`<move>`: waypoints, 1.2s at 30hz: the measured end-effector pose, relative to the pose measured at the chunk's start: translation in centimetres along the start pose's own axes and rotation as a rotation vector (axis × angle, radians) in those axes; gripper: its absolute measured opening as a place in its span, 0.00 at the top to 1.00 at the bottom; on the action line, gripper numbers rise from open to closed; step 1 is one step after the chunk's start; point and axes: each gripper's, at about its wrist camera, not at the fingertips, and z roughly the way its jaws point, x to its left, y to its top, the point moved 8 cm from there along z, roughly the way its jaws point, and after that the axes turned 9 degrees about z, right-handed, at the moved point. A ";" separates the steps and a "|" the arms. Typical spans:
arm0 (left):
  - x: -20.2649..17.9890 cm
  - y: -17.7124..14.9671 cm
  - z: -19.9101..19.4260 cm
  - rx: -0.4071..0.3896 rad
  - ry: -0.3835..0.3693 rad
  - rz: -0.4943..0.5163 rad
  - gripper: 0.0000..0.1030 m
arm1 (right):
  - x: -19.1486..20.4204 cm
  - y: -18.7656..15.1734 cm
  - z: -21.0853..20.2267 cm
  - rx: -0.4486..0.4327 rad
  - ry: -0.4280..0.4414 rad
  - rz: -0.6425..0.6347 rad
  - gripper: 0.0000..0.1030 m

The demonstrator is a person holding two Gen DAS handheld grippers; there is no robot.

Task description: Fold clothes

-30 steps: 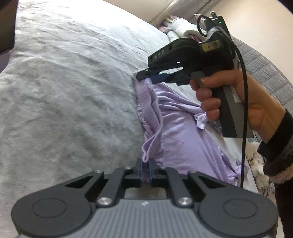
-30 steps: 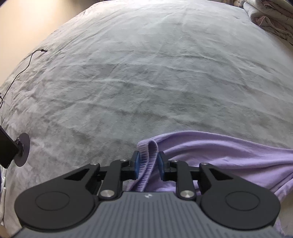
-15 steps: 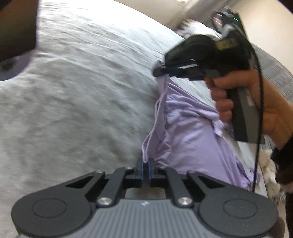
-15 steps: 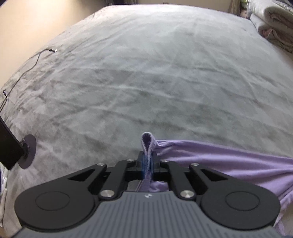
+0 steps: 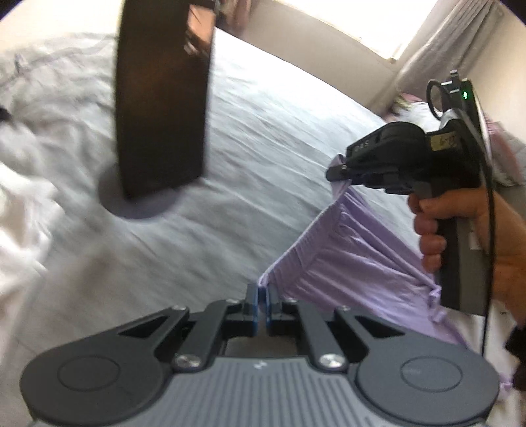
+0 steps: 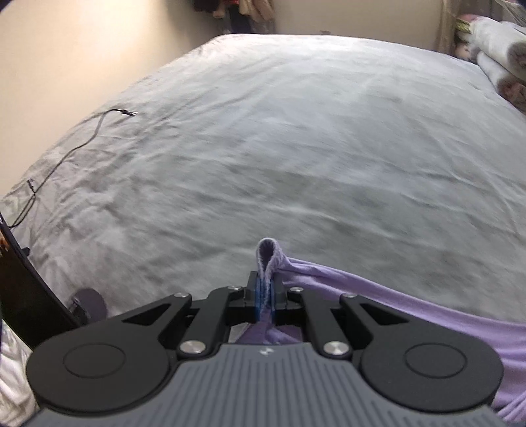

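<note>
Light: daylight, from a blown-out window (image 5: 355,19) at the left wrist view's top.
Glare: grey bedspread (image 5: 263,131) washes pale near it.
Blur: dark upright slab (image 5: 161,98) and left edge smeared; right wrist view softly blurred.
Distortion: fisheye bulge, black corners.
Shadow: soft, dim wall (image 6: 82,49).

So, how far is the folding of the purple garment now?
Done: both grips are made. The left gripper and the right gripper each have jaws shut on an edge of the garment. In hand: it hangs stretched between them above the bed. Left: no fold shows yet, so all the folding.
</note>
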 end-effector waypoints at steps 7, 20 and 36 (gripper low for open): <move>2.1 0.7 0.6 0.004 0.120 0.002 0.96 | 2.3 -0.6 2.9 -0.019 0.046 -0.012 0.93; 1.4 0.7 1.1 0.040 0.230 0.041 0.81 | 1.3 -1.1 2.2 0.000 0.110 0.029 0.60; -2.2 1.1 -0.1 -0.013 0.373 0.098 0.49 | -8.9 -3.3 -8.1 0.003 0.070 0.039 0.55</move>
